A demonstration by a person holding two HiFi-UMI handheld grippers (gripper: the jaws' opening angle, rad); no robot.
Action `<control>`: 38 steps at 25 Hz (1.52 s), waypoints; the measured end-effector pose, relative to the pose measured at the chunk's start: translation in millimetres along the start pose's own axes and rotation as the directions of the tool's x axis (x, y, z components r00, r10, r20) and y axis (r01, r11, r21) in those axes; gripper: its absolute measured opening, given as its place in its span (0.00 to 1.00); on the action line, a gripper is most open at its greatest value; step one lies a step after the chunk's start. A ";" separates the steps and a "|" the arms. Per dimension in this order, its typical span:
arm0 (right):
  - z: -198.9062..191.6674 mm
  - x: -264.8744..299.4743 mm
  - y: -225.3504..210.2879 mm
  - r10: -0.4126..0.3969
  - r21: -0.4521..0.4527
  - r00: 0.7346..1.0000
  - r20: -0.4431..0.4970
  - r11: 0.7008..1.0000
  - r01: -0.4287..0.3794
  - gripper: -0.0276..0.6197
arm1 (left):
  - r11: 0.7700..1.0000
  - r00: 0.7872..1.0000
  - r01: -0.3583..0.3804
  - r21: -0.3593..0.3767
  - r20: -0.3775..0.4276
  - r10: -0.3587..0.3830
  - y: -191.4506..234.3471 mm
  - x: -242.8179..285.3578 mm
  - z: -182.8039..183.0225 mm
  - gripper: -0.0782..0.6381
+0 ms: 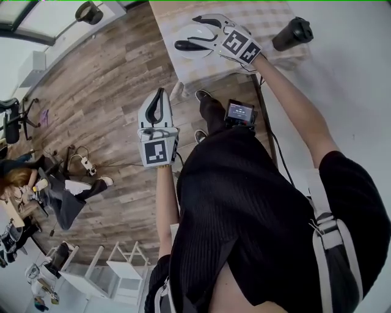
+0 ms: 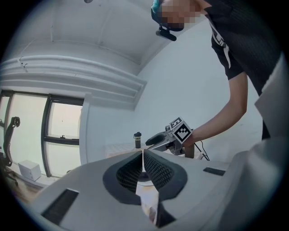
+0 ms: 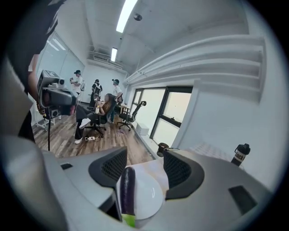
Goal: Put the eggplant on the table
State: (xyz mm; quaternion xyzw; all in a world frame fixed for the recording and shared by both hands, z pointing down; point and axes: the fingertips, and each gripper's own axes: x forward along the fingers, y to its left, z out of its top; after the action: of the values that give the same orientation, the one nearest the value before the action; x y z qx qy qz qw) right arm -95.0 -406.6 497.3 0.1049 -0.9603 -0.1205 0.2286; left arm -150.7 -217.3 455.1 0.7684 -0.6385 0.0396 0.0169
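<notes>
A dark purple eggplant (image 3: pixel 126 188) with a green stem end lies on a white plate (image 3: pixel 149 194) at the near edge of the checked table (image 1: pixel 259 17). My right gripper (image 3: pixel 144 164) hovers open just above the plate (image 1: pixel 194 54), its left jaw pad right beside the eggplant, nothing gripped. In the head view the right gripper (image 1: pixel 186 33) covers the plate and the eggplant is not distinct. My left gripper (image 1: pixel 157 105) hangs over the wooden floor, away from the table, its pads closed together on nothing (image 2: pixel 142 155).
A black bottle (image 1: pixel 292 33) stands on the table's right side (image 3: pixel 240 154). A small black device (image 1: pixel 239 112) sits near the table leg. People, office chairs and cables are at the far left on the floor (image 1: pixel 36 183).
</notes>
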 end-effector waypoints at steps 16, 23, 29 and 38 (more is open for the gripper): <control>104.7 -103.1 -7.1 -0.225 0.039 0.948 0.225 0.974 0.222 0.44 | 0.995 0.988 0.050 0.085 0.141 -0.062 -17.7 43.0 76.2 0.13; 138.2 -136.2 14.0 -0.313 0.046 0.896 0.314 0.948 0.315 0.43 | 0.993 0.971 0.016 0.119 0.236 -0.044 -19.0 37.4 118.6 0.13; 121.0 -140.5 37.4 -0.382 0.131 0.876 0.296 0.924 0.359 0.40 | 0.996 0.964 -0.028 0.085 0.265 0.004 -17.6 30.4 120.5 0.13; 93.2 -146.5 73.6 -0.443 0.259 0.862 0.246 0.887 0.382 0.24 | 0.998 0.972 -0.007 0.064 0.237 -0.008 -30.8 17.8 101.9 0.13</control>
State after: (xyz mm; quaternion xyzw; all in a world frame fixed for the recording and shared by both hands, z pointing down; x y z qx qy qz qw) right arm -21.1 -282.1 376.5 0.3118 -0.9457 -0.0834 0.0383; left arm -113.2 -236.8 355.7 0.7679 -0.6342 -0.0319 -0.0840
